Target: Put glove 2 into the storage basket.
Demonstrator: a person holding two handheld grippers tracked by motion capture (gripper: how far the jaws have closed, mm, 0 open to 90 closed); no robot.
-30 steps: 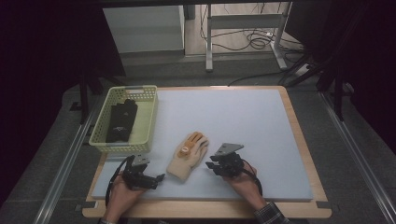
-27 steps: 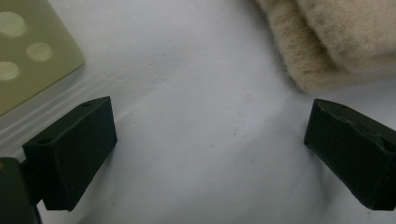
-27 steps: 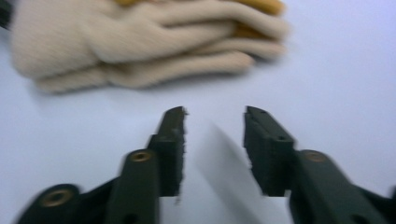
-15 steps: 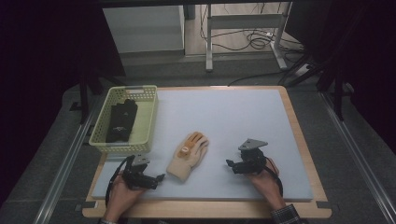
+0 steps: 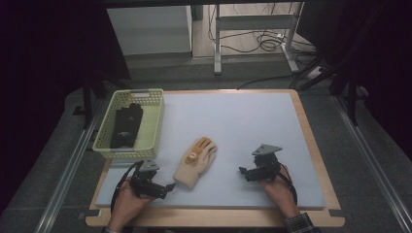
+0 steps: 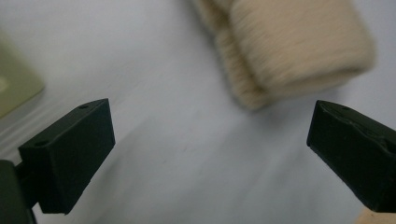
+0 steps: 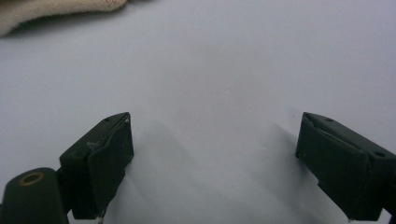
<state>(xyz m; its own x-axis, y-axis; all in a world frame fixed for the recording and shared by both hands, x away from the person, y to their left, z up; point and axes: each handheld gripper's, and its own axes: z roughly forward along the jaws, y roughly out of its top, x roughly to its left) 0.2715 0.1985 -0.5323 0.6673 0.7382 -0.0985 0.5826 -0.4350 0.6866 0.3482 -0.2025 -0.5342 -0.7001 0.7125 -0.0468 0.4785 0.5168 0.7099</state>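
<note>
Lying along the left edge of the table (image 5: 311, 145), a pale green basket (image 5: 154, 127) holds dark folded things (image 5: 126, 127) that I cannot make out further. Toward the near left corner, the person's left hand (image 5: 127, 204) holds the left gripper (image 5: 169, 187), which points right at the cuff of the glove (image 5: 196, 162). In the left gripper view its jaws stand spread wide, with bare table between them and the ribbed cuff just beyond the tips, near but apart.

The glove is cream knit with an orange palm and fingers. It lies flat a little left of the table's middle, nearer the near edge than the far one, cuff toward the person and fingers pointing away toward the far right.

Right of the glove, well apart from it, the right hand (image 5: 277, 187) rests on the table near the near edge and holds the right gripper (image 5: 241, 170), its tips aimed left toward the glove. Its jaws have just been opening and now stand wide apart with nothing between them; in the right gripper view there is bare table ahead and a strip of the glove at the top left corner.
</note>
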